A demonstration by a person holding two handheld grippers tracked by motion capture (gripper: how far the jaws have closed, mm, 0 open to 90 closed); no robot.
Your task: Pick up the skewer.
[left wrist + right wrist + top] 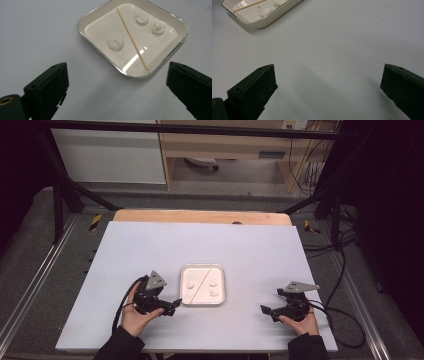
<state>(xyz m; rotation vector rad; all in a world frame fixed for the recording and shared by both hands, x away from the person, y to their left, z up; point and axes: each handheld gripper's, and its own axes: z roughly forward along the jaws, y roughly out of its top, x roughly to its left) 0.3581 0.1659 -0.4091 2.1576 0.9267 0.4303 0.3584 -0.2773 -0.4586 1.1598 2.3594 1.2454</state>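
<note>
Overall, progress: judged an early stage; nothing is gripped or lifted, and the whole handling of the tray's contents looks left to do.

High view, tray: a small white square tray sits on the pale table, near the person's edge, between the two grippers.
High view, left gripper: the left gripper rests just beside the tray's left edge, pointing at it.
High view, right gripper: the right gripper lies well apart from the tray, to its right, holding nothing.

Left gripper view, jaws: spread wide, empty, with the tray's near corner ahead of them.
Left gripper view, contents: a thin wooden stick lies slantwise across the tray; three small white lumps lie in it, one on one side of the stick, two on the other.

Right gripper view, jaws: spread wide over bare table, pinching nothing.
Right gripper view, tray: off at the upper left, stick end visible.
</note>
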